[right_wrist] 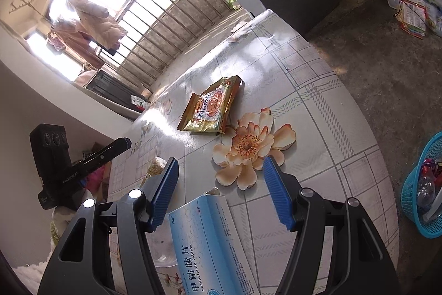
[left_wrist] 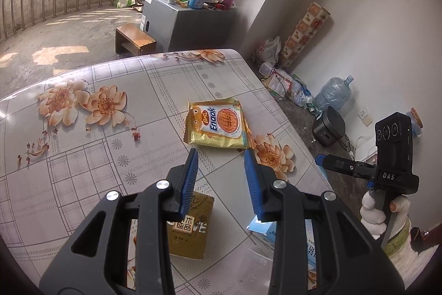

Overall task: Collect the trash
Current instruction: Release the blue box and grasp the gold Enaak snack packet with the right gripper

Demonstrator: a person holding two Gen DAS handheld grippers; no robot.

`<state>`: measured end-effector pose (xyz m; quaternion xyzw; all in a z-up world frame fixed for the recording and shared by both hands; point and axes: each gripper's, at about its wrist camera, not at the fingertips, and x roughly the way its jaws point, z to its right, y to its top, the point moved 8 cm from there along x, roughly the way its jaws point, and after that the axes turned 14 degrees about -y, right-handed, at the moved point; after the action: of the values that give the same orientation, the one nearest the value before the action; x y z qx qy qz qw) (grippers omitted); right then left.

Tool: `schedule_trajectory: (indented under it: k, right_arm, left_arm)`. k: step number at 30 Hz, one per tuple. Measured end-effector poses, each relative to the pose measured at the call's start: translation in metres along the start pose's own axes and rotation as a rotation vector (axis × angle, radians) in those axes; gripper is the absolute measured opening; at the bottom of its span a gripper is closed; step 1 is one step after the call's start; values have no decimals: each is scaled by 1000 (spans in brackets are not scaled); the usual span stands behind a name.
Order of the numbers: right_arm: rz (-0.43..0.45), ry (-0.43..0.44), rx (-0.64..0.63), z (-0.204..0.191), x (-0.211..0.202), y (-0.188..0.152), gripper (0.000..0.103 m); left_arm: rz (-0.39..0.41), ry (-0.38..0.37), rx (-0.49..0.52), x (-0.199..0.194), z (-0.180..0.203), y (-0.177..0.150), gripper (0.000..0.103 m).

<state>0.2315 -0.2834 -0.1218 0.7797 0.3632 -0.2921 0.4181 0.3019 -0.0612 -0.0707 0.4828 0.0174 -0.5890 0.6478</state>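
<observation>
Between my left gripper's point(left_wrist: 221, 154) blue fingers, which stand apart and hold nothing, a small golden box point(left_wrist: 187, 226) lies flat on the table, partly under the left finger. Just ahead of the fingertips, touching neither, lies the yellow Enaak snack packet point(left_wrist: 216, 123), flat on the flowered tablecloth point(left_wrist: 83, 156). To the right, a corner of the blue medicine box point(left_wrist: 262, 231) peeks out beside my right finger. Further right, beyond the table's edge, my right gripper shows from the side in a white-gloved hand point(left_wrist: 378, 212).

From my right gripper point(right_wrist: 221, 167), jaws are likewise wide apart and empty. At far left my left gripper hangs over the table's far side. The blue medicine box point(right_wrist: 210, 245) lies under and between my fingers, one flap open, printed "Mecobalamin Tablets". Ahead, past a big printed orange flower, the snack packet point(right_wrist: 211, 108) lies well clear of the fingertips. At far right, on the floor beside the table, a turquoise mesh basket point(right_wrist: 411, 201) holds bottles and wrappers.

Beyond the table a window with metal bars point(right_wrist: 165, 18) lets in strong light, a grey cabinet point(left_wrist: 182, 21) carries bottles and clutter, and a large water jug point(left_wrist: 334, 93) rests by the wall on the rough concrete floor.
</observation>
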Motion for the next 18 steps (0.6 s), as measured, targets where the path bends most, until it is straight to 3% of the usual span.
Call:
schedule_trajectory:
  k: [7,18]
  right_arm:
    - [-74,41,-7,-18,39,31,54]
    - [-138,-38,-29,-24,104,51,44]
  left_arm:
    - [-75,46,-75,38,-35,20,31]
    - [-201,97,-138,95,-71,26,26]
